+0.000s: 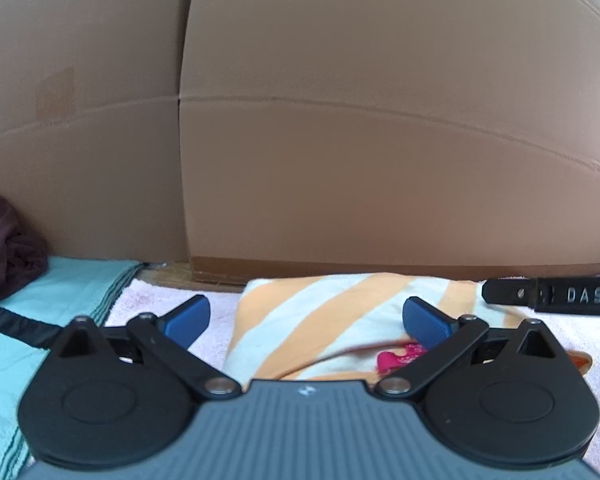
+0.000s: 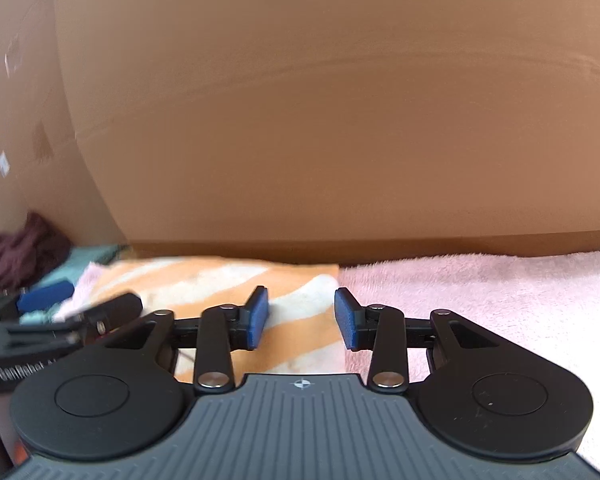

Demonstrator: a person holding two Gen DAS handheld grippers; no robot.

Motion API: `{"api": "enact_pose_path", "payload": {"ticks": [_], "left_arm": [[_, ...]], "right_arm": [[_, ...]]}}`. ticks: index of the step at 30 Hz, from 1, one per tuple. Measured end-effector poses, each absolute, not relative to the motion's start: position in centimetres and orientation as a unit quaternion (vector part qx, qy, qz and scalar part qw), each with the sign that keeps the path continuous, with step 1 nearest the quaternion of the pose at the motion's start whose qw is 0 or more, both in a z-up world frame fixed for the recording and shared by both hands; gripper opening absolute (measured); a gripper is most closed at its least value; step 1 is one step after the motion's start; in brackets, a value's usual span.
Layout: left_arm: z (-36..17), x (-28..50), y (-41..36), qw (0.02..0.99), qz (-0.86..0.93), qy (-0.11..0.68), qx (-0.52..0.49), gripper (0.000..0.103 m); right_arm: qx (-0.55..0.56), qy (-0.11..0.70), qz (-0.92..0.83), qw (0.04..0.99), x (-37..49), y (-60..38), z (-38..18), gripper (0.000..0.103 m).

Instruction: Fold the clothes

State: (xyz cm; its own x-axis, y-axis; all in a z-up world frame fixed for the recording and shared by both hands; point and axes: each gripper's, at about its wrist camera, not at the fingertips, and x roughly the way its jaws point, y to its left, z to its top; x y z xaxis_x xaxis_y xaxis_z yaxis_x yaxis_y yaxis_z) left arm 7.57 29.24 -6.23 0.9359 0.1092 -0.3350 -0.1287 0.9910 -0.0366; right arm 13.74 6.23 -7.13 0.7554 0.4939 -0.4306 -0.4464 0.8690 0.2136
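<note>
Care suits this fold: left gripper [image 1: 306, 320] and right gripper [image 2: 302, 316] both hover open and empty over the striped garment [image 1: 320, 320], so each should pinch an edge squarely.

Folded orange-striped garment [image 1: 320, 320] on pink towel [image 2: 480, 300]
</note>
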Motion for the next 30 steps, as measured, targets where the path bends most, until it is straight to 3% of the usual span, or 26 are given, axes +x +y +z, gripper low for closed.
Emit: {"api": "enact_pose_path", "payload": {"ticks": [30], "left_arm": [[-6.4,8.0,30.5,0.978,0.069,0.182,-0.069,0.102]], "right_arm": [[-0.028,0.27,0.164,0.948,14.1,5.2,-7.6,0.038]]}}
